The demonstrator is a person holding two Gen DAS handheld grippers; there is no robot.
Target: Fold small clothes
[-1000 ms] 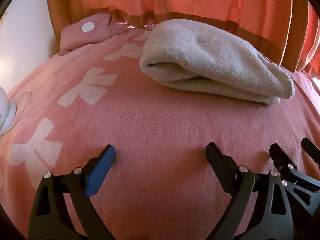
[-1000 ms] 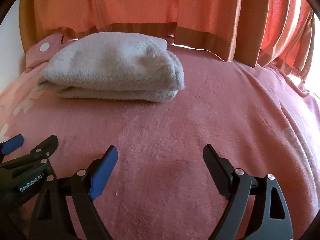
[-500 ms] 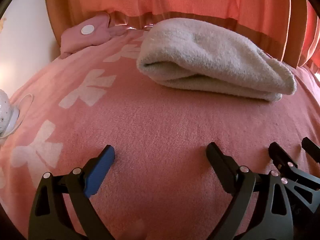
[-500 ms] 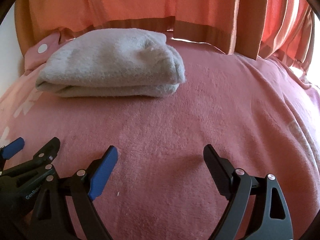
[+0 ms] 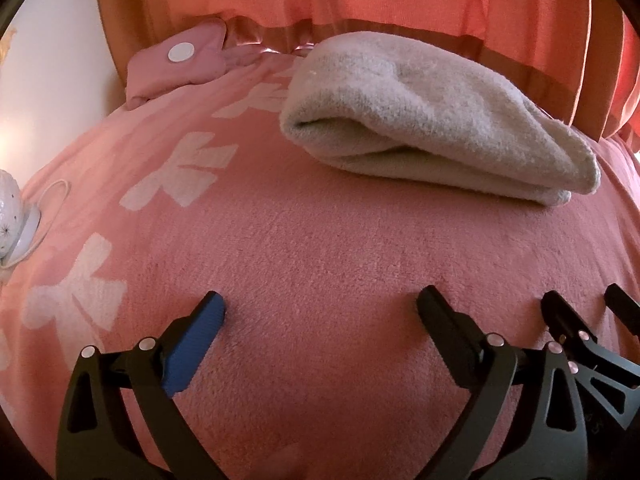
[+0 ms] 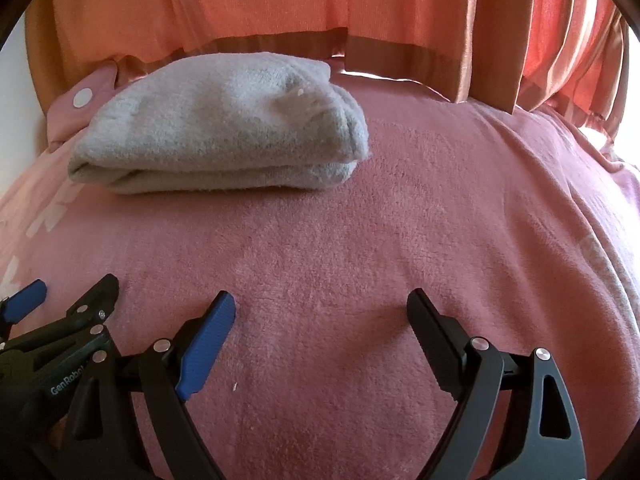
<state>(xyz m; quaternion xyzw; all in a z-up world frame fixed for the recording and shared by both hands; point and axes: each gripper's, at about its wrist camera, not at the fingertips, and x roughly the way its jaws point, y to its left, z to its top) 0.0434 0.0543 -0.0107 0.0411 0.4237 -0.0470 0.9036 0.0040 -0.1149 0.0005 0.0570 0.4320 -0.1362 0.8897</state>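
A folded grey fleece garment (image 5: 432, 120) lies in a thick bundle on the pink blanket (image 5: 320, 248), near the curtain; it also shows in the right wrist view (image 6: 224, 136). My left gripper (image 5: 320, 308) is open and empty, low over the blanket, short of the bundle. My right gripper (image 6: 320, 304) is open and empty too, beside the left one. The right gripper's fingers (image 5: 560, 312) show at the right edge of the left wrist view, and the left gripper (image 6: 68, 296) shows at the left of the right wrist view.
Orange curtains (image 6: 320, 8) hang close behind the bundle. A pink cushion with a white dot (image 5: 180, 56) lies at the back left. A white lamp and its cord (image 5: 16, 216) sit off the blanket's left edge. White bow prints (image 5: 180, 172) mark the blanket's left side.
Both grippers have moved a little toward the folded bundle, which looks slightly larger. Both stay open and empty. The bundle has not moved.
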